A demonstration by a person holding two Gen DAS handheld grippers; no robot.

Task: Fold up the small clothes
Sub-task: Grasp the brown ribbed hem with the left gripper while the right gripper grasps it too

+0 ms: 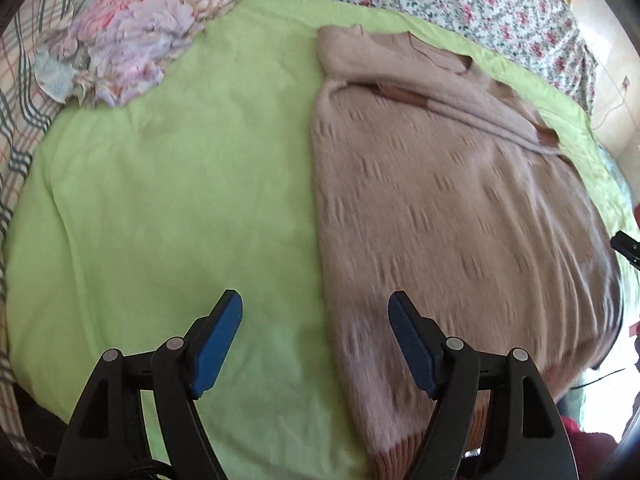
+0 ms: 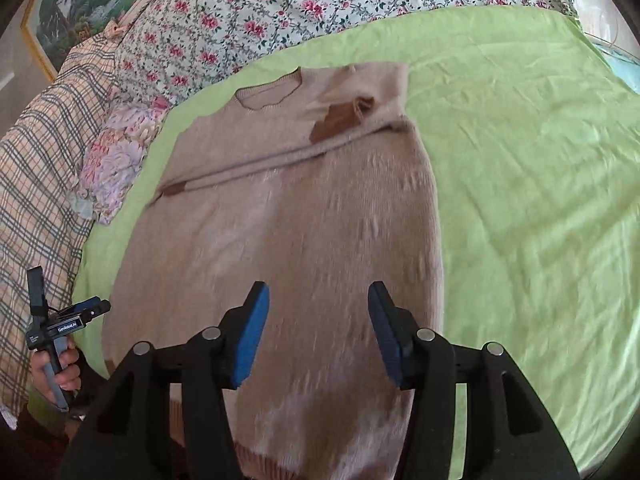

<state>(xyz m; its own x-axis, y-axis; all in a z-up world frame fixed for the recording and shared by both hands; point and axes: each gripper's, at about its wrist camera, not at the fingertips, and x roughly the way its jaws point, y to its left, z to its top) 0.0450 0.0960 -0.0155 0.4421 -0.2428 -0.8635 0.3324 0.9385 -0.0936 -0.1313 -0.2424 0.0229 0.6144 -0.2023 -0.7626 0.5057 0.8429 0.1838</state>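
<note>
On the green sheet [image 2: 520,180] of the bed, a beige sweater [image 2: 300,208] is lying flat, sleeves folded across its chest. I am holding my left claw [image 1: 316,340] over its left edge, jaws apart and gripping nothing. My right claw [image 2: 318,328] is hovering above the sweater's lower half, jaws likewise apart and empty.

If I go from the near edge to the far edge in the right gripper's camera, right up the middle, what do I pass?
Right hand-held gripper → beige sweater's body → sleeves folded across it with brown cuffs → sweater's neckline → green sheet → flowery bedding.
</note>
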